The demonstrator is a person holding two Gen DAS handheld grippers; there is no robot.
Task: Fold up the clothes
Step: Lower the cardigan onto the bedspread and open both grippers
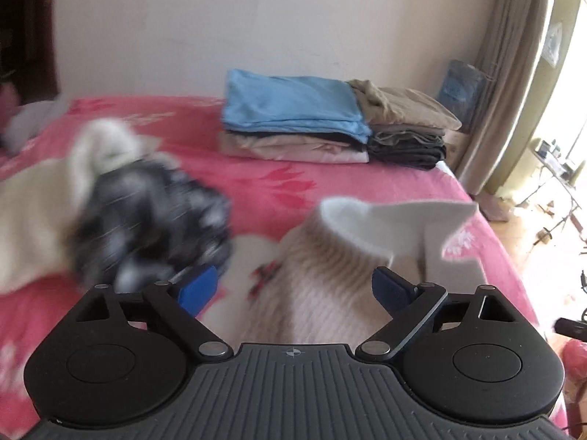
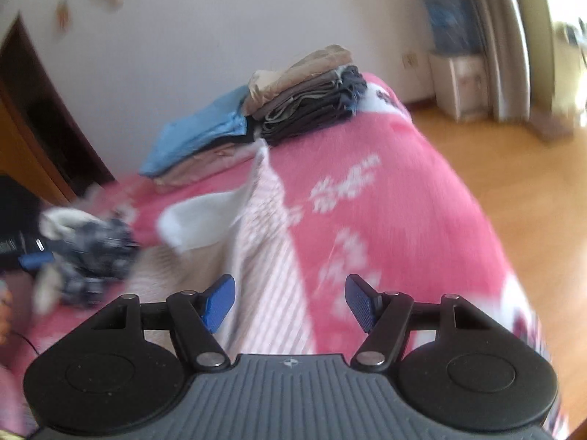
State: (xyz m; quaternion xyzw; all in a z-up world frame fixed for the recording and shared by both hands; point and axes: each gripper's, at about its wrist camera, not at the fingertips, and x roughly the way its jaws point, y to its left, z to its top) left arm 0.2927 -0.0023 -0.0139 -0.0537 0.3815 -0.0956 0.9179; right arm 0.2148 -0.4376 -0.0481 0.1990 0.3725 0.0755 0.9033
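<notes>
A cream ribbed sweater (image 1: 323,278) lies spread on the pink bed, one white sleeve (image 1: 385,220) raised off the cover. A crumpled dark blue-and-white garment (image 1: 154,220) sits on the sweater's left part, blurred. My left gripper (image 1: 295,286) hovers open just above the sweater, nothing between its blue pads. In the right wrist view the sweater (image 2: 264,256) runs up the middle, the white sleeve (image 2: 198,220) to its left and the dark garment (image 2: 95,256) further left. My right gripper (image 2: 290,300) is open over the sweater's edge, holding nothing.
Two stacks of folded clothes stand at the bed's far side by the wall: a blue-topped stack (image 1: 293,110) and a beige-and-dark stack (image 1: 407,128). The pink bedspread (image 2: 385,201) drops off to a wooden floor (image 2: 513,168) on the right. Curtains (image 1: 513,55) hang at far right.
</notes>
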